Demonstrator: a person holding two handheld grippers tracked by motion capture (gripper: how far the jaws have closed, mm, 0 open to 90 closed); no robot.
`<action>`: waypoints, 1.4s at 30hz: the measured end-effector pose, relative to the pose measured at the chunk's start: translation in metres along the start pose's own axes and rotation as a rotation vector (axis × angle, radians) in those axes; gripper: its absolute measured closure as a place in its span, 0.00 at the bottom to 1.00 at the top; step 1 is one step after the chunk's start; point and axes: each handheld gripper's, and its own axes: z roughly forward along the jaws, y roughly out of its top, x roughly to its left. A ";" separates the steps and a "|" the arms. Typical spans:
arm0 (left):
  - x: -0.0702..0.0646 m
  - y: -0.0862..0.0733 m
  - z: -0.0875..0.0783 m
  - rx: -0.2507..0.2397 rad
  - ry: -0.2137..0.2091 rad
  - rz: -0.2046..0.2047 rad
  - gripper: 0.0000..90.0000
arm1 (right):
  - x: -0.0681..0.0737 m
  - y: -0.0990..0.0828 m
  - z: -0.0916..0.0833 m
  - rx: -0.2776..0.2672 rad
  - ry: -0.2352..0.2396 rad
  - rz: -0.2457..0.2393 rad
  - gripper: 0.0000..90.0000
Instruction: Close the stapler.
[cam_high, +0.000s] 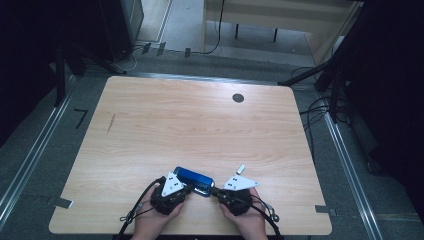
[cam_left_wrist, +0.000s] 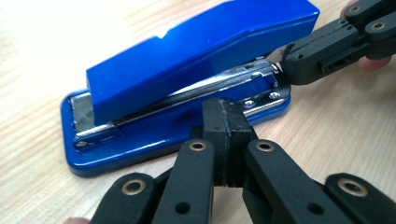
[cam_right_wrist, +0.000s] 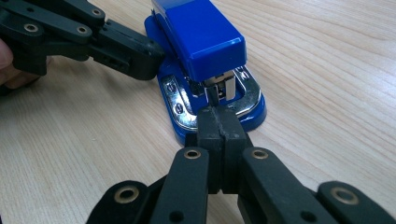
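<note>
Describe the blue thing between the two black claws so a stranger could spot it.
On the wooden table, look at the near edge, where two hands hold black grippers. Between them lies a blue stapler, the sole bright-coloured thing there, with a silver metal strip under its top arm.

The left hand-held gripper (cam_high: 186, 189) and the right hand-held gripper (cam_high: 215, 191) are matte black, each topped by a grey three-cornered plate with dark dots. Brass-ringed pivot pins stud their black linkage arms. Thin black cables trail near the person's bare hands.

blue stapler (cam_left_wrist: 187, 60) on wooden table (cam_left_wrist: 42, 42), closed left tool (cam_left_wrist: 229, 135) against its side
</note>
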 end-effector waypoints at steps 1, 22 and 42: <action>0.000 0.000 0.000 -0.004 0.003 0.002 1.00 | 0.000 0.000 0.000 -0.001 0.002 -0.001 1.00; 0.002 0.008 0.011 -0.008 -0.039 0.006 1.00 | -0.012 0.004 -0.010 -0.051 -0.035 0.046 1.00; 0.004 0.008 0.010 -0.007 -0.044 -0.013 1.00 | -0.005 0.017 -0.014 -0.078 -0.021 -0.007 1.00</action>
